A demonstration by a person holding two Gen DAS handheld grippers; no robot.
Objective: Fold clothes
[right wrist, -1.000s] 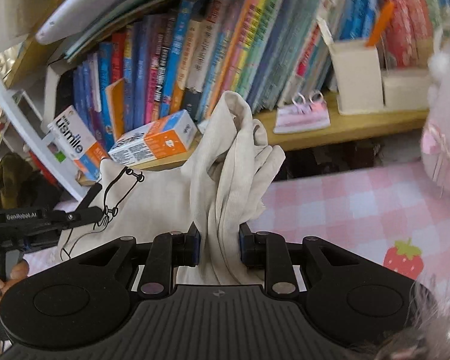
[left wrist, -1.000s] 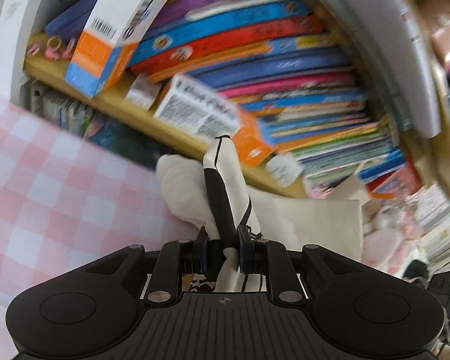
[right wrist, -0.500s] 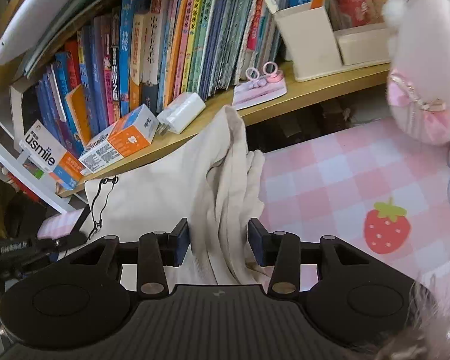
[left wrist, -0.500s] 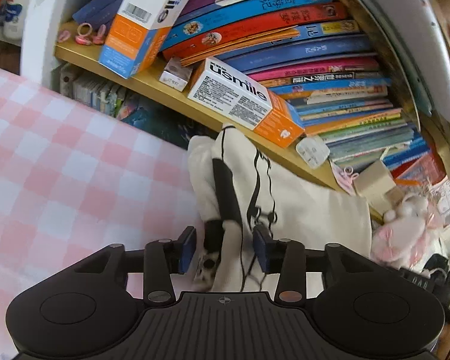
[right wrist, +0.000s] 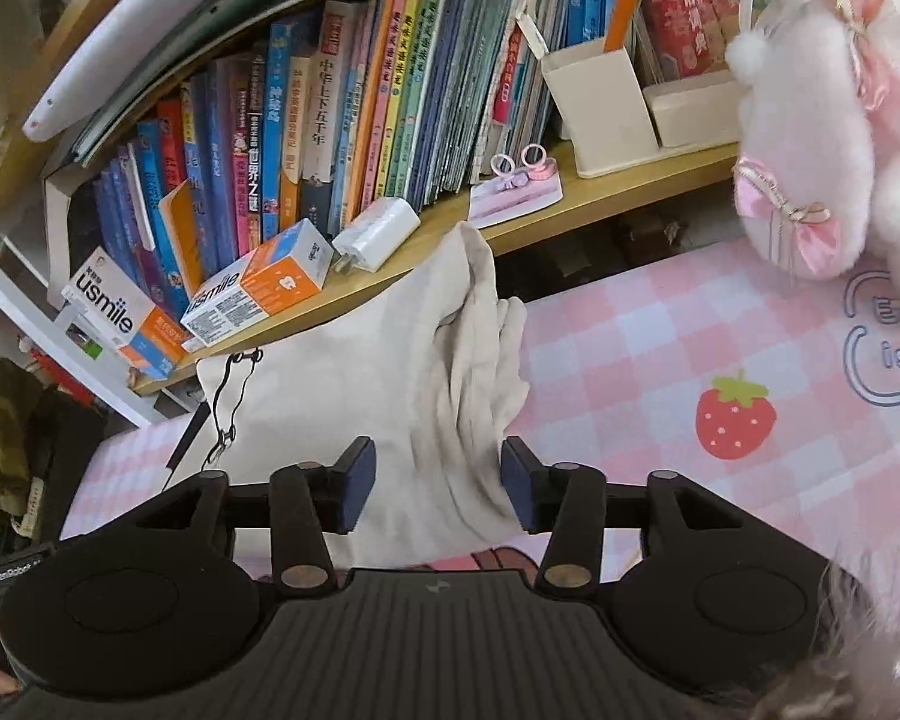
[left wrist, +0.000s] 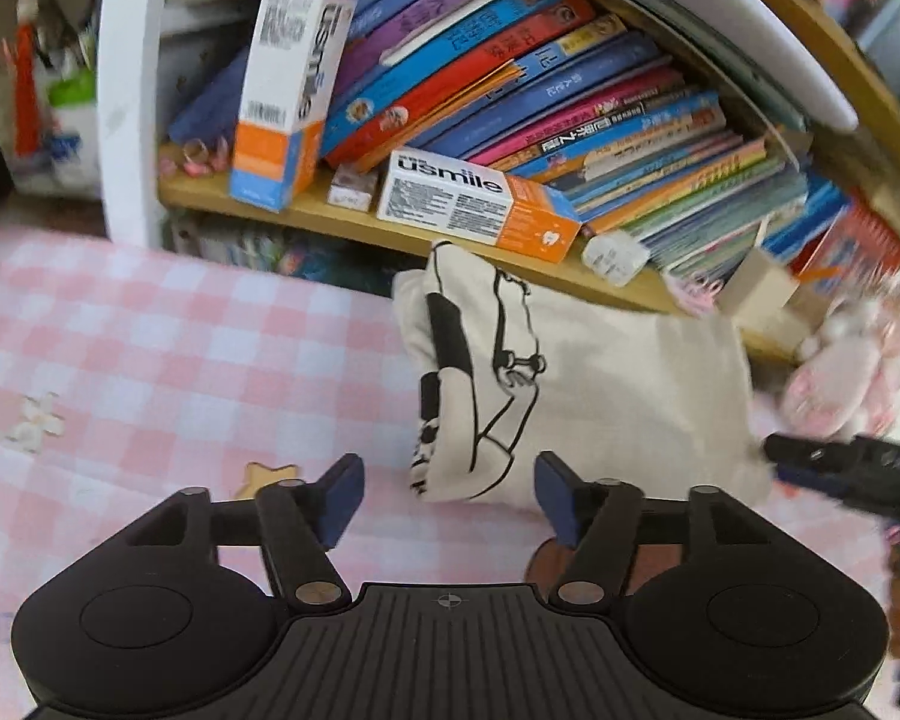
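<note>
Cream T-shirt [left wrist: 600, 384] below the bookshelf [left wrist: 354, 222]: soft, light, limp. Left claw [left wrist: 447, 495] and right claw [right wrist: 438, 489] are opening, unpressed; we would pinch doubled edges.

Books [right wrist: 342, 138] and toothpaste boxes [left wrist: 480, 204] crowd the shelf [right wrist: 630, 180]; a plush toy [right wrist: 810, 138] sits beside it.

Your worktop [left wrist: 150, 372] has a pink and white check cover, with a red strawberry [right wrist: 735, 417] printed on it. The garment [left wrist: 600, 384] you fold is cream with a black line drawing. Each hand-held gripper is black with dark blue pads [left wrist: 555, 495]. The boxes [left wrist: 480, 204] are white, orange and blue. The plush toy [right wrist: 822, 120] is pale pink.
</note>
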